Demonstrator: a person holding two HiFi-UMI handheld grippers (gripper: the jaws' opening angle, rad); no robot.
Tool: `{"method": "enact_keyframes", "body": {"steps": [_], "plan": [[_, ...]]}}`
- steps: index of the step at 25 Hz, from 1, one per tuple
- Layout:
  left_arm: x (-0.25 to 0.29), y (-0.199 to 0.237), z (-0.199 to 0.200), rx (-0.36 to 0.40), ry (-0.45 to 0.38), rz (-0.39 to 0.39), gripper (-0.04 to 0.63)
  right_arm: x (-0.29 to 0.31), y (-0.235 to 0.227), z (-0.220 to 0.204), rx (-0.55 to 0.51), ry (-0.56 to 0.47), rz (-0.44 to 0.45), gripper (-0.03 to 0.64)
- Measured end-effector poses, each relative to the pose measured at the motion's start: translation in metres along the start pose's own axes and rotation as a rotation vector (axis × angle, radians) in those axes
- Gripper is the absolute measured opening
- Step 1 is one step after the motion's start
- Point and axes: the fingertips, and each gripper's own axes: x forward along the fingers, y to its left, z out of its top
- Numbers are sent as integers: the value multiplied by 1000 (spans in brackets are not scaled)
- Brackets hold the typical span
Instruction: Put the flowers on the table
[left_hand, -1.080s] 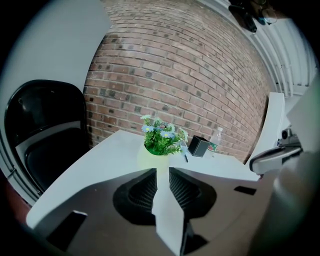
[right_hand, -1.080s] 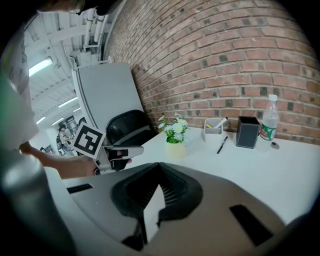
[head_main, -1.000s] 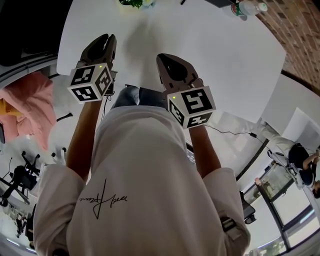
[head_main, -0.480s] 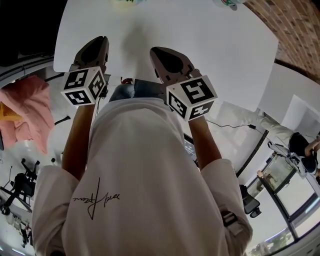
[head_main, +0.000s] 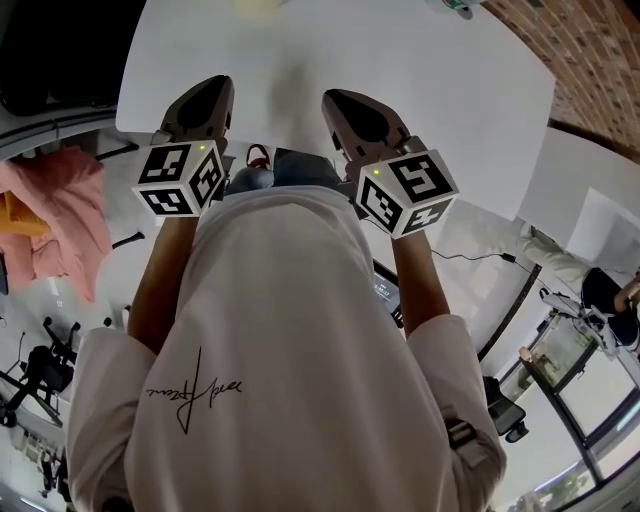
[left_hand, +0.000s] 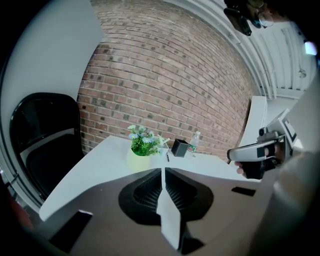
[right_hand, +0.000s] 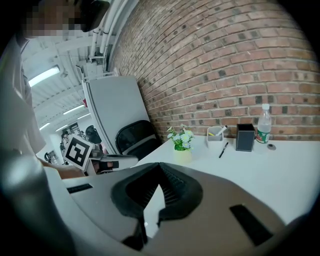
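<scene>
White table (right_hand: 280, 175), flowers (right_hand: 182, 145), pen (right_hand: 223, 149), black box (right_hand: 245, 137), bottle (right_hand: 263, 124), perhaps cup (right_hand: 215, 134)

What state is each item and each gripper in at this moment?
flowers: upright in their pot on the table
bottle: upright
black holder: upright
pen: lying flat
left gripper: shut, empty
right gripper: shut, empty
</scene>
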Motion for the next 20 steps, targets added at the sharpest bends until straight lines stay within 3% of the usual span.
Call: {"method": "enact_keyframes", "body": {"steps": [13,20], "plan": [[-56,-45,23,26,-75,-111,4,-38,26,3,-22,-76,-10,23],[-90,-42,31,9,-124,-123,5,-43,47,-1,-56,-87,-1,23]]}}
